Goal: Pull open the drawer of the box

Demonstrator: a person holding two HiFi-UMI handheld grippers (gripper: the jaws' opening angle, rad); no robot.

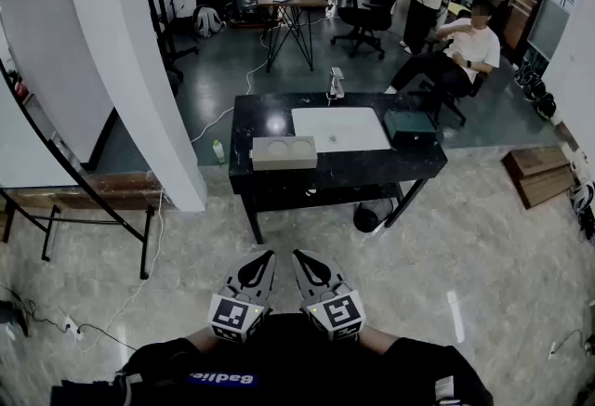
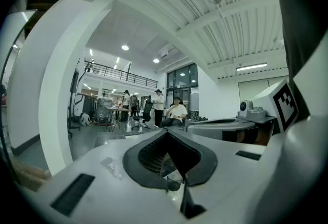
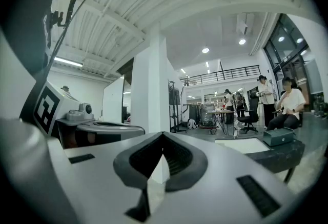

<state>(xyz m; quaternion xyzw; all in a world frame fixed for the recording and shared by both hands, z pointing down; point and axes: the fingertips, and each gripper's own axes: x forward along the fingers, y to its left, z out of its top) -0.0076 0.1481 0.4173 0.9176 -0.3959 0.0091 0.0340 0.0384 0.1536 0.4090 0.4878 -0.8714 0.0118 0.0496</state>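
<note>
Box: likely the dark box (image 1: 410, 125) at the right rear of the desk (image 1: 279, 181), just beside a white mat (image 1: 340, 128); its drawer front is not legible from this far off. A grey block (image 1: 284, 153) with two round hollows sits front left.

Left tongs (image 1: 267, 256) and right tongs (image 1: 298, 256): both closed tip to tip, nothing held, side by side, well apart from the desk.

Risk: going to the wrong item, or pulling with the box unbraced so that it slides instead of opening

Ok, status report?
Left gripper and right gripper shut, empty, held near the body. Dark green box on black table, untouched, far ahead. Nothing blocking the path.
</note>
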